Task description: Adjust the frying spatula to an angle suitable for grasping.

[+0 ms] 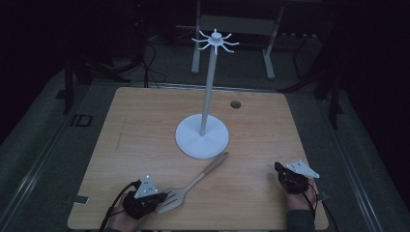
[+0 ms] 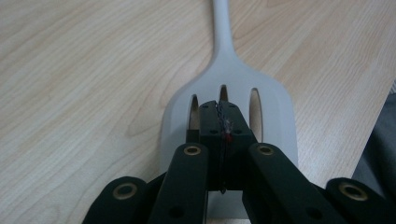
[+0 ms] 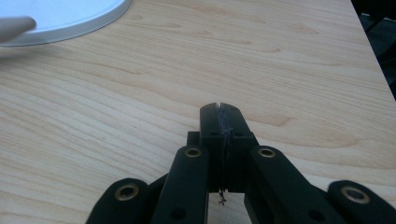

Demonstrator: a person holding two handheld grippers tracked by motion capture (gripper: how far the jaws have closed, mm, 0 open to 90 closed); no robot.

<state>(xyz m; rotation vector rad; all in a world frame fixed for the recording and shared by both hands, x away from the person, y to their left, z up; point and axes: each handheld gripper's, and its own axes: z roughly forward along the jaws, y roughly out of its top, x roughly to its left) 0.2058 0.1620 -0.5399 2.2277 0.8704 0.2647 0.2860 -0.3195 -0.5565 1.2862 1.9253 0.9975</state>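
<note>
A pale slotted spatula (image 1: 193, 186) lies flat on the wooden table (image 1: 145, 125), its handle pointing toward the white stand's round base (image 1: 202, 137). My left gripper (image 1: 162, 197) sits at the table's near left edge, shut with nothing between its jaws, its tips over the spatula's slotted blade (image 2: 233, 93). In the left gripper view the closed jaws (image 2: 222, 109) hover just above the blade; contact is unclear. My right gripper (image 1: 279, 167) rests at the near right, also shut and empty, with its jaws (image 3: 219, 112) above bare wood.
The white stand has a tall pole (image 1: 209, 82) topped by a ring of hooks (image 1: 215, 41). A small dark hole (image 1: 235, 104) sits in the table's far right part. The base's rim (image 3: 70, 25) and the spatula's handle end (image 3: 16, 28) lie far left of my right gripper.
</note>
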